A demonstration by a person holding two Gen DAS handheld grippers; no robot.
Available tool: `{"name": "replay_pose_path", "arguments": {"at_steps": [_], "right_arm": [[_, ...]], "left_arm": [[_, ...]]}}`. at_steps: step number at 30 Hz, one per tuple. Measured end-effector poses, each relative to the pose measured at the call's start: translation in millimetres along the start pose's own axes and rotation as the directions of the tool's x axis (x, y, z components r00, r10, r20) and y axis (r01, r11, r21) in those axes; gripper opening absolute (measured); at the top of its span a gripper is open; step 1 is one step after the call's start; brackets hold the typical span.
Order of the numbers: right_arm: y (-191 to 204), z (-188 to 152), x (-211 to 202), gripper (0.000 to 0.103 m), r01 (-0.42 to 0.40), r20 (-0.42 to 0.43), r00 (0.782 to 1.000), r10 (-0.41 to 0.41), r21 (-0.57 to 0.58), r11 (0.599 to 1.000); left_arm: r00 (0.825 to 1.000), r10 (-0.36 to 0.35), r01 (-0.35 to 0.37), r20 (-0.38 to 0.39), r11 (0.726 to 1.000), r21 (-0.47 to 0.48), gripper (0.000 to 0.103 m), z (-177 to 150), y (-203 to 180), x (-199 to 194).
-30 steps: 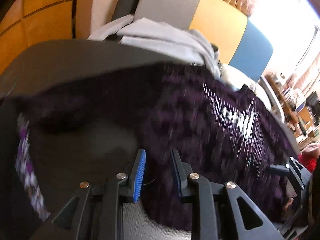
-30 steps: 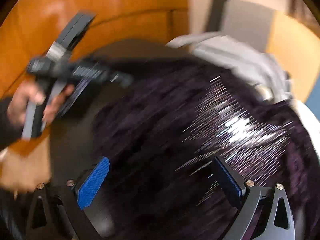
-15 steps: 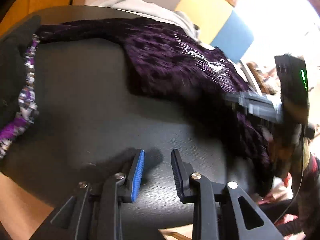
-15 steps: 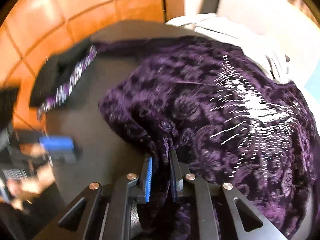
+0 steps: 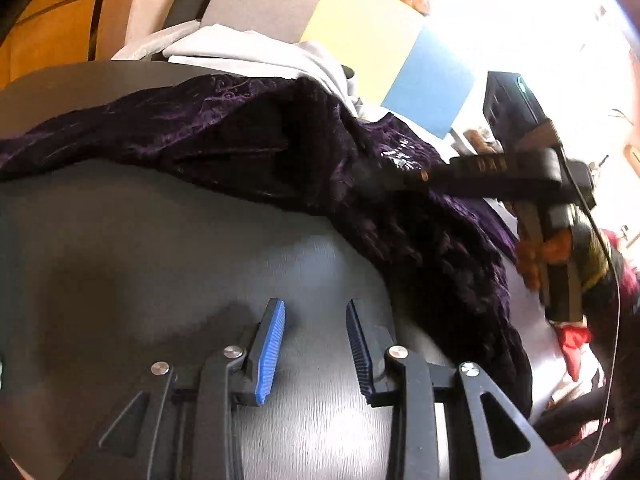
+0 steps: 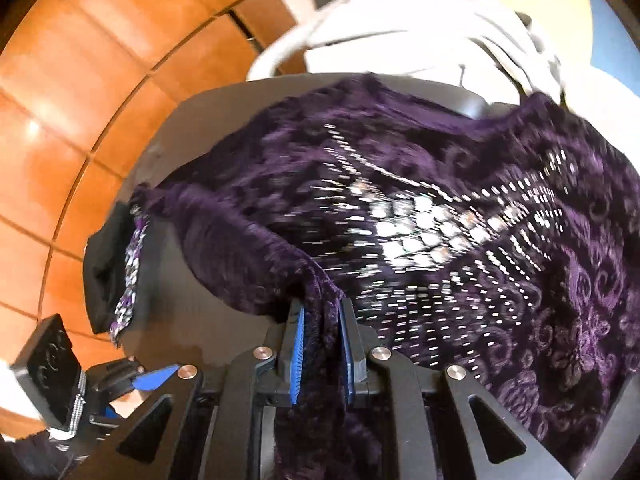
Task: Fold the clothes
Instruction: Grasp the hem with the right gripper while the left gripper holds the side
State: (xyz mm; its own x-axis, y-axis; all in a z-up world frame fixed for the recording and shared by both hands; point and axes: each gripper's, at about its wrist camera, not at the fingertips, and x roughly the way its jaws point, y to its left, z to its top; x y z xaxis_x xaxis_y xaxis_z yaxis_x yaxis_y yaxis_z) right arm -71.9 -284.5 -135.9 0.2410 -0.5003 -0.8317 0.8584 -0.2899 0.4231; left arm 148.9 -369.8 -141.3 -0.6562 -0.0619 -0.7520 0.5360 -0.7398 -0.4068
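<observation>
our right tool [image 6: 322, 354] is clamped on a fold of the purple garment [image 6: 460, 240], which sprawls over the dark counter [image 6: 188, 292]. our left tool [image 5: 316, 344] hangs over bare counter, jaws opening, nothing between them. grey clothes [image 5: 248, 54] lie beyond.

Left gripper [image 5: 316, 320]: black frame, blue ribbed pads, pointing steeply downward; jaws opening, nothing between them. Seen again in the right wrist view at about 8 o'clock, low at the picture's edge. Right gripper [image 6: 322, 324]: same build, angled steeply down; jaws nearly together, pads pinching a fold of the purple garment [image 6: 460, 220]. In the left wrist view it reaches in from about 3 o'clock, with the person's right hand [image 5: 536, 252] wrapped round its handle.
</observation>
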Motion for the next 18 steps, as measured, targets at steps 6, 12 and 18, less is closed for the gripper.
{"name": "replay_pose_path", "arguments": {"at_steps": [6,12,18], "right_arm": [[-28,5,10,0.02,-0.068,0.007,0.998,0.067,0.046,0.997],[-44,7,12,0.048,-0.103,0.005,0.995,0.103,0.06,0.993],[-46,0,-2,0.051,-0.108,0.049,0.993,0.105,0.058,0.992]], "left_arm": [[0.999,-0.032,0.032,-0.035,0.999,-0.003,0.035,27,-10,36],[0.985,-0.161,0.154,-0.067,0.983,-0.095,0.046,45,-15,65],[0.985,-0.158,0.145,-0.076,0.977,-0.16,0.008,52,-6,75]]}}
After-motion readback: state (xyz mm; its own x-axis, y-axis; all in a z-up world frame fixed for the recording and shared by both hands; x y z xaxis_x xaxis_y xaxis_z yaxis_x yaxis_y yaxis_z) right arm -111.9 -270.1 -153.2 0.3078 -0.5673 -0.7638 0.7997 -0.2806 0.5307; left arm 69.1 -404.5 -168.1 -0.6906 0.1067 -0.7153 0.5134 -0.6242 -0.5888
